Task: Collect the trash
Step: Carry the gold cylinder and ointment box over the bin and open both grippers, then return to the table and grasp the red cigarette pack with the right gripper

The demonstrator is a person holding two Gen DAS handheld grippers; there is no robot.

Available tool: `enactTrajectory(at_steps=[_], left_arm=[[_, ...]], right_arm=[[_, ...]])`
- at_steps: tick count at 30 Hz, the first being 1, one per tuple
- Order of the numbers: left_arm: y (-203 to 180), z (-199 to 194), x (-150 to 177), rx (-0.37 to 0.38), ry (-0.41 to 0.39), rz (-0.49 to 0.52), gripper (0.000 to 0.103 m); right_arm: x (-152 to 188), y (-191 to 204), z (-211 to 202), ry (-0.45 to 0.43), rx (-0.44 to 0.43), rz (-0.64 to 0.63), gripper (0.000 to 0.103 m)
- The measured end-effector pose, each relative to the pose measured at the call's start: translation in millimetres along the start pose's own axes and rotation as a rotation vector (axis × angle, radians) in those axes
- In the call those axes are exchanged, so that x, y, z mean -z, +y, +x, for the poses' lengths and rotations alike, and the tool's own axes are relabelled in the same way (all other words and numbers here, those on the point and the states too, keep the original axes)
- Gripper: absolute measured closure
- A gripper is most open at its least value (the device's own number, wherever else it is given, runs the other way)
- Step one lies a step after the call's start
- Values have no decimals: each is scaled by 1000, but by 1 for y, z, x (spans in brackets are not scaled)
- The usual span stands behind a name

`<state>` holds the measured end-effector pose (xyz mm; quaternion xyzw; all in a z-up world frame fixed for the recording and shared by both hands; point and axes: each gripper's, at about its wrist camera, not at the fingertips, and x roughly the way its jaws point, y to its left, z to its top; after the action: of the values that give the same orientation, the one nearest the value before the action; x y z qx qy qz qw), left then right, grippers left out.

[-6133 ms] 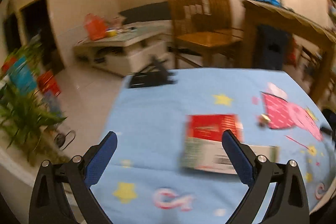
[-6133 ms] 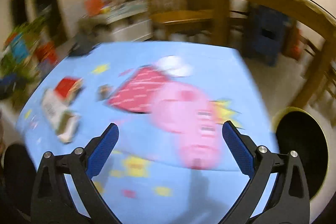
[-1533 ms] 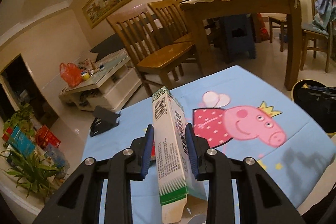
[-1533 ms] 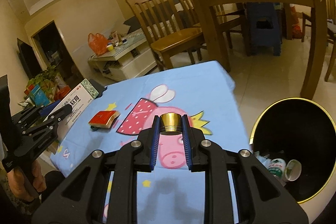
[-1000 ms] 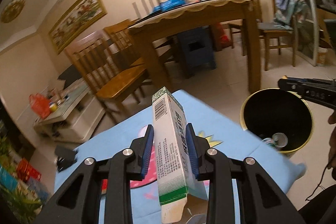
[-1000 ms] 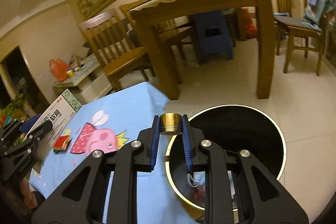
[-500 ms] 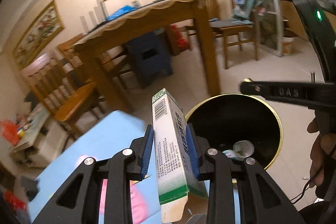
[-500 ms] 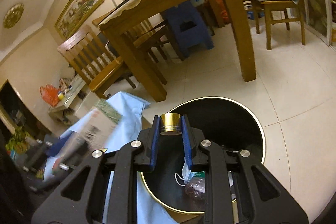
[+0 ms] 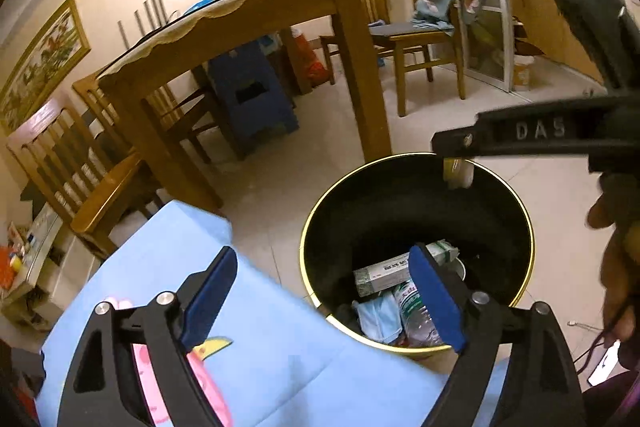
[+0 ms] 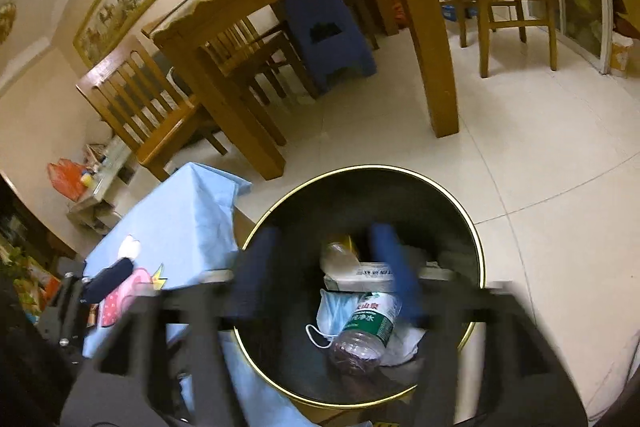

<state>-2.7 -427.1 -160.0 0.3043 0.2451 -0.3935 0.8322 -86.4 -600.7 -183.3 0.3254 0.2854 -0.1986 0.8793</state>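
My left gripper [image 9: 324,299] hangs over the near rim of the black, gold-rimmed bin [image 9: 520,211], its jaws opening with nothing between them. The green-and-white box [image 9: 384,273] lies inside the bin on a water bottle [image 9: 416,311] and a face mask [image 9: 378,317]. My right gripper [image 9: 454,143] reaches over the far rim, and the gold cap [image 9: 458,173] is just below it, free of the pads. In the right wrist view the right gripper [image 10: 326,267] is blurred, its jaws opening above the bin [image 10: 360,169]. The cap [image 10: 340,251] shows as a blur above the box [image 10: 360,277].
The blue cartoon tablecloth [image 9: 180,247] ends right beside the bin. A wooden dining table leg [image 9: 360,67], chairs [image 9: 424,39] and a blue stool [image 9: 248,99] stand beyond on the tiled floor. A hand [image 9: 616,267] holds the right gripper at the right edge.
Both grippers swung from the table to above the bin and their jaws opened. The box left the left gripper and lies in the bin. The gold cap is out of the right pads.
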Motion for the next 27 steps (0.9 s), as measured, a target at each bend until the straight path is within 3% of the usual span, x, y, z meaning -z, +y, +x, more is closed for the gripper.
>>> enactTrajectory(at_steps=[8, 12, 20, 25, 27], left_arm=[[26, -28, 15, -37, -1, -67, 16], [44, -42, 26, -65, -1, -101, 13], [100, -74, 60, -140, 11, -219, 12], [159, -106, 102, -258, 32, -328, 7], [192, -123, 131, -347, 61, -379, 7]], right_arm=[[4, 32, 1, -42, 68, -78, 36], [7, 60, -6, -106, 132, -168, 36], [20, 115, 4, -131, 171, -293, 27], [39, 159, 23, -74, 109, -384, 19], [52, 184, 38, 6, 66, -424, 14]])
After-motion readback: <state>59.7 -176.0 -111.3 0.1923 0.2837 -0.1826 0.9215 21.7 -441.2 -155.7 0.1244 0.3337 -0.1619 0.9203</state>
